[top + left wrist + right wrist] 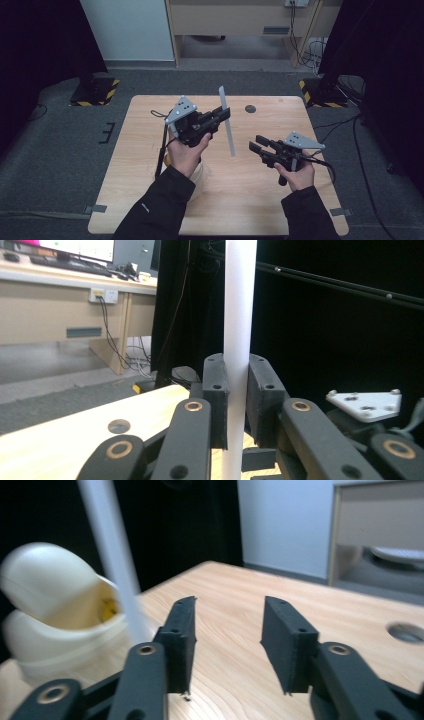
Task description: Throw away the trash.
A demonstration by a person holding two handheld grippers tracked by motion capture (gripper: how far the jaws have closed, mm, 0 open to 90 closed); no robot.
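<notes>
White strip (236,300) — clamped in left gripper (223,114), ends cropped.

White strip (239,300) cropped, cream container (55,625) blurred

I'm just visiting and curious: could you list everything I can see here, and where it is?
Table: one, light wood, centre of the floor.
Hole in table: one, dark, round, near the far edge.
White strip: one, long, held upright above the table.
Cream container: one, lid tipped open, on the table's near left, partly under the left forearm.
Desk: one, beige, behind the table.
Cables: several, dark, beside the desk.
Left gripper: black, shut on the strip.
Right gripper: black, jaws apart, holding nothing.
Sleeves: two, dark.
</notes>
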